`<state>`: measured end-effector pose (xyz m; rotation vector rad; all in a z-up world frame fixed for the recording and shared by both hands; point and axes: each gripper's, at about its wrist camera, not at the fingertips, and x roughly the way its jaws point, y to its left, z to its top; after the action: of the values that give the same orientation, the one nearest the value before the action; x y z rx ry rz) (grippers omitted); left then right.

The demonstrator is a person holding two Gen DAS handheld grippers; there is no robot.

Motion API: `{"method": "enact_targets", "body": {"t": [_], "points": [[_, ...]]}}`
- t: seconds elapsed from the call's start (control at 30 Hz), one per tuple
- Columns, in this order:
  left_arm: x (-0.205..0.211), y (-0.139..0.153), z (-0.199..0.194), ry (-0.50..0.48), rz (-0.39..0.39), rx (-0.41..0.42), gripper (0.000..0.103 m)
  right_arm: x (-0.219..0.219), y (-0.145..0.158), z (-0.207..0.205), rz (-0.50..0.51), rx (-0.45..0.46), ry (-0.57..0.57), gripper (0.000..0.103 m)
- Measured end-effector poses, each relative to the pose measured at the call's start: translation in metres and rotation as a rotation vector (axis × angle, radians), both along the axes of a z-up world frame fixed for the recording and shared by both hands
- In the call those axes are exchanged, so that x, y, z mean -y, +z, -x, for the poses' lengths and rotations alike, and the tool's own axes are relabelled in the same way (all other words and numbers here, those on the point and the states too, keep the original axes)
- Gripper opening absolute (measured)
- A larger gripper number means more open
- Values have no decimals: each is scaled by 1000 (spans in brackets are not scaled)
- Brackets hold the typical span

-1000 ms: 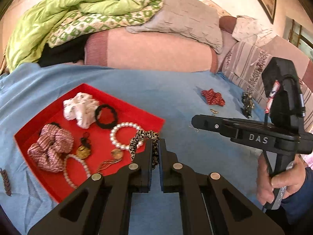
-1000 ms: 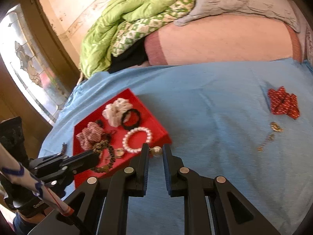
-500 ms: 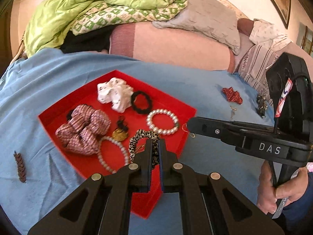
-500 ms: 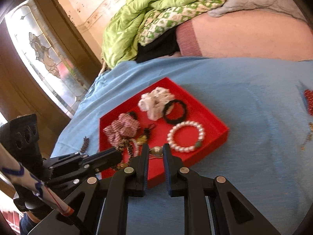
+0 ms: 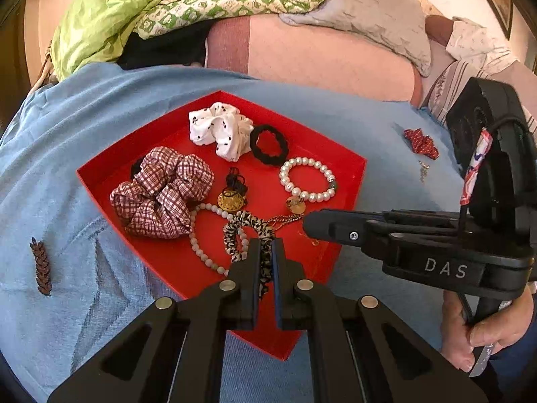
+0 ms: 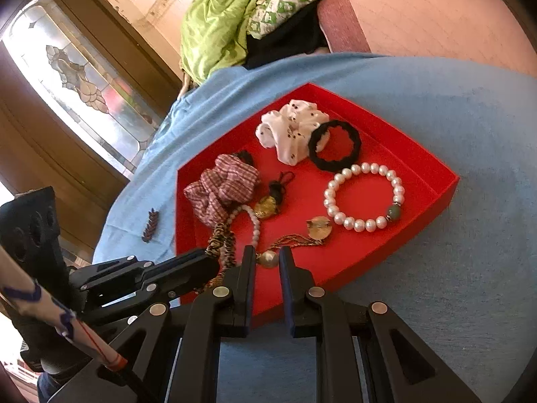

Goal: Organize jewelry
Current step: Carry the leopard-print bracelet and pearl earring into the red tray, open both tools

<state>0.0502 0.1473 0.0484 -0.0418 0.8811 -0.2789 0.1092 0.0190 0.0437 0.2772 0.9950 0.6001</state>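
Observation:
A red tray (image 5: pixel 352 181) (image 6: pixel 436 198) lies on the blue sheet and holds scrunchies, a pearl bracelet (image 5: pixel 307 179) (image 6: pixel 364 194), a bead strand and gold pendants. My left gripper (image 5: pixel 265 245) is shut on a black-and-cream patterned hair band (image 5: pixel 248 228) (image 6: pixel 221 241) over the tray's near part. My right gripper (image 6: pixel 265 255) (image 5: pixel 307 225) is shut on a pearl earring (image 6: pixel 268 258), just above the tray's near edge, right beside the left gripper.
A brown wheat-shaped clip (image 5: pixel 42 265) (image 6: pixel 151 223) lies on the sheet left of the tray. A red bow (image 5: pixel 421 142) and a small gold piece (image 5: pixel 423 169) lie far right. Pillows and a green quilt (image 5: pixel 141 10) are piled behind. A window is at left.
Both grippers have moved left, from beside the tray to over it, each carrying its item. The tray now sits centred and closer in both views.

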Motion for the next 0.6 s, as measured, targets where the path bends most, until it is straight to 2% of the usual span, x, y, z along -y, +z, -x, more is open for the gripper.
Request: {"method": "enact_targets", "body": {"t": [0.23, 0.6], "points": [[6, -7, -3, 16, -31, -20, 5, -3, -2, 0, 61, 25, 3, 16], [7, -12, -7, 22, -51, -39, 5, -3, -2, 0, 90, 49, 1, 16]]}}
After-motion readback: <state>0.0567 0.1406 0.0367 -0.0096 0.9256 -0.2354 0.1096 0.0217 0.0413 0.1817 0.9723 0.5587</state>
